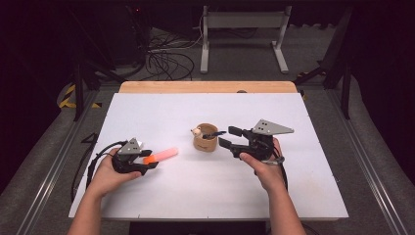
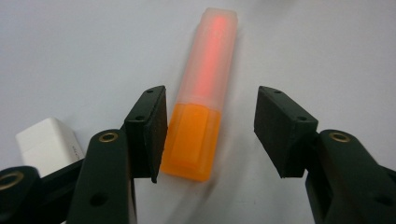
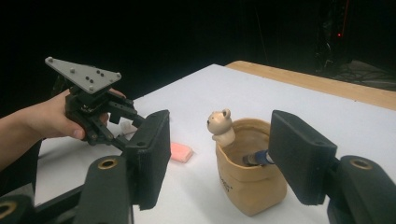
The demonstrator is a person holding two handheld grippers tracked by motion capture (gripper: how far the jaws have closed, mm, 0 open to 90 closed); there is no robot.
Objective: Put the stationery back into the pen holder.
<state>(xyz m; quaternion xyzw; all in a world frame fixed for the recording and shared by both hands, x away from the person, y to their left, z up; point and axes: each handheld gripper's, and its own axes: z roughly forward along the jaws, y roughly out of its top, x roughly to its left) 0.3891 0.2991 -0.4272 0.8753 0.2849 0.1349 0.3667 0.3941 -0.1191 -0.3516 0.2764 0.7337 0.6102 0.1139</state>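
An orange highlighter [image 1: 161,155] [image 2: 201,107] with a frosted cap lies on the white table [image 1: 205,196]. My left gripper [image 1: 150,161] [image 2: 210,135] is low over it, jaws on either side of the orange body. The left pad is close to it, the right pad stands clear. A tan cup [image 1: 205,142] [image 3: 252,186] with a small bear figure [image 3: 220,125] on its rim holds a dark pen [image 1: 215,133] [image 3: 257,158]. My right gripper [image 1: 229,137] [image 3: 226,156] is open just right of the cup, with nothing between the pads.
A white eraser [image 2: 46,144] lies beside the left gripper. A wooden strip [image 1: 205,87] edges the table's far side. Beyond it are cables [image 1: 166,58] and a metal stand [image 1: 242,29] on the floor.
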